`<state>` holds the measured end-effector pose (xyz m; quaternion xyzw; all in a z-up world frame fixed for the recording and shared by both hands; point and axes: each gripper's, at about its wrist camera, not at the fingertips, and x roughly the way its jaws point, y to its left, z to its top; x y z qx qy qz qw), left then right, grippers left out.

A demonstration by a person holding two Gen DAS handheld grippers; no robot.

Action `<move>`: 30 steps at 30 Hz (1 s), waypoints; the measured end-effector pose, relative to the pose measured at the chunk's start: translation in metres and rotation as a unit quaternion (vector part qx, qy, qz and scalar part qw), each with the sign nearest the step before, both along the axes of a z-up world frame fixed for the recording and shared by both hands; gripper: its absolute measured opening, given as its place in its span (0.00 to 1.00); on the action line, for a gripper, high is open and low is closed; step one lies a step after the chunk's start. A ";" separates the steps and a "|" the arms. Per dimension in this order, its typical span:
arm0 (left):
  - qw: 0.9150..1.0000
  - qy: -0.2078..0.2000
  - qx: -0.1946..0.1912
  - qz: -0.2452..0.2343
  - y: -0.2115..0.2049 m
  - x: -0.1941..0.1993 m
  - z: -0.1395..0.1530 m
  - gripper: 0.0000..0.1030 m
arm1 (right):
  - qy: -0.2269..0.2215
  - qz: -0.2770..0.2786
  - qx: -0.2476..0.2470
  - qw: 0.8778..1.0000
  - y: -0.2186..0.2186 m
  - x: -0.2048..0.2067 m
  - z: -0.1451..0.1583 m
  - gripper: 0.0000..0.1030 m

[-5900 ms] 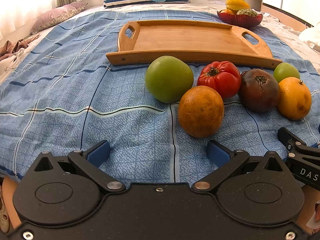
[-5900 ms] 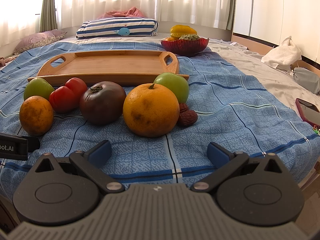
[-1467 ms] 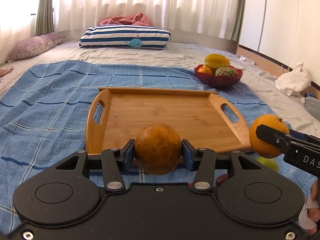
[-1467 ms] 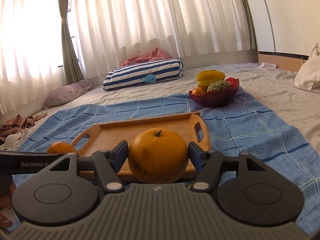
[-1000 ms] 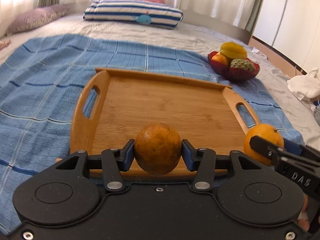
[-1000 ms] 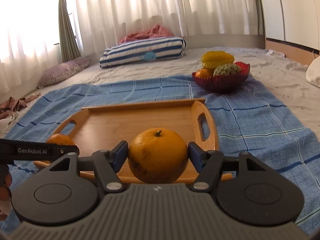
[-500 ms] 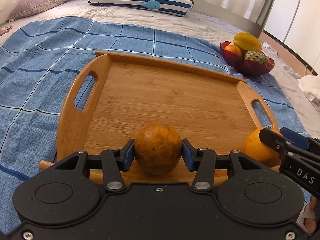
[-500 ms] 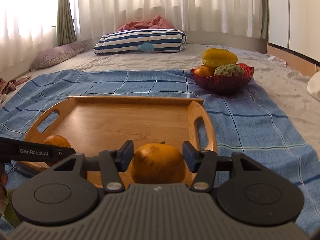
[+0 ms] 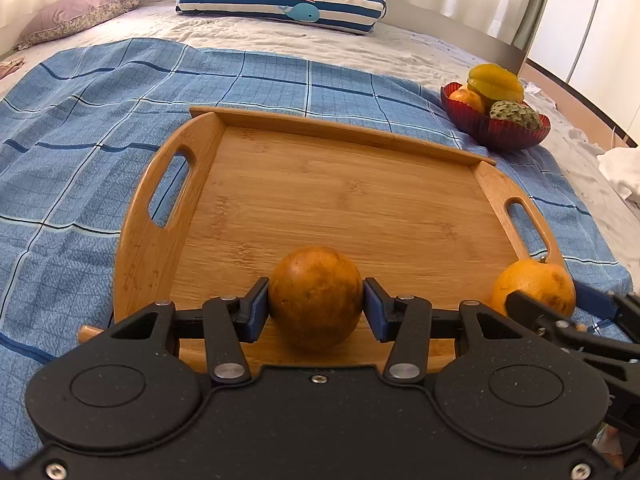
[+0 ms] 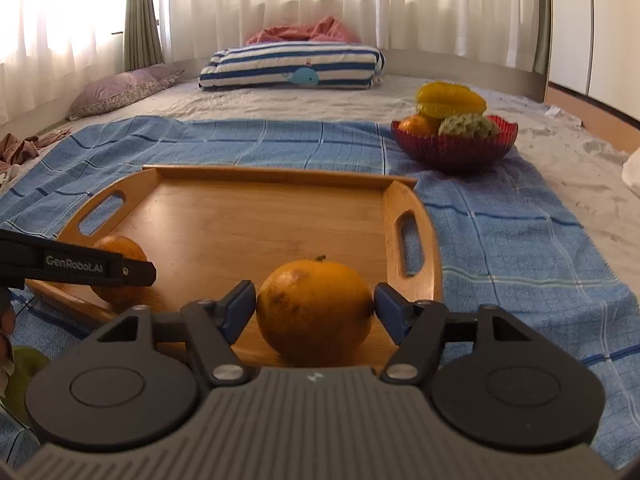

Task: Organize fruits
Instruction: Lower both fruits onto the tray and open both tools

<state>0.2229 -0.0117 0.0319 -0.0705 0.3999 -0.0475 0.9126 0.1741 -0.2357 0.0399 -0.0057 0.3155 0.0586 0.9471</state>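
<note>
The left gripper (image 9: 316,308) clamped a brown orange (image 9: 316,296), both pads against its sides, low over the tray's (image 9: 344,200) near edge. The right gripper (image 10: 315,306) had its jaws opening around a bright orange (image 10: 314,312); the left pad stood just clear of the skin, the right pad at its edge, and the fruit sat on the tray near the right handle. Beyond the tray's right far corner, a red bowl (image 10: 456,148) held other fruit. The tray lay on a blue cloth (image 9: 80,120).

Two close wrist views, shared tray (image 9: 344,200)
</note>
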 end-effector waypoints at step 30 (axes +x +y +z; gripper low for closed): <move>0.999 -0.008 0.007 0.043 0.016 0.077 0.013 0.45 | 0.012 -0.021 0.040 0.999 0.014 0.096 0.007 0.65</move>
